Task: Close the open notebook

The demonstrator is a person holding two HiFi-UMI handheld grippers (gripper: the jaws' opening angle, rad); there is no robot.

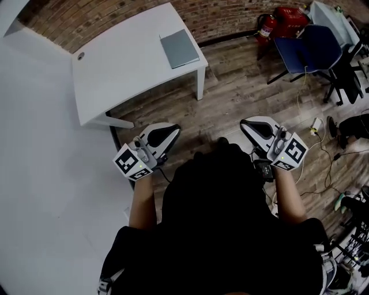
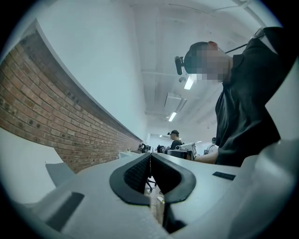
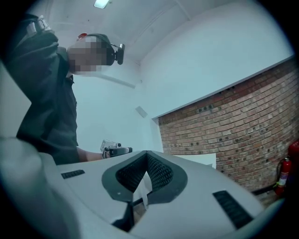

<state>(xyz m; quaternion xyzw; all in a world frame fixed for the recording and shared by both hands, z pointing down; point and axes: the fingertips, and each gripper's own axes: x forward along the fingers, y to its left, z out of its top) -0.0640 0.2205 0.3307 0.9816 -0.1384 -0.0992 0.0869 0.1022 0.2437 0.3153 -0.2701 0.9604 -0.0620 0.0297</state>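
A grey notebook lies closed and flat near the far right corner of the white table. I stand back from the table on the wood floor. My left gripper is held close to my body, well short of the table's near edge, with its jaws shut and nothing between them. My right gripper is level with it on the other side, out past the table's right end, also shut and empty. Neither gripper touches the notebook.
A brick wall runs behind the table. A red fire extinguisher and a blue chair stand at the back right. Cables and a plug lie on the floor at the right. A white wall fills the left.
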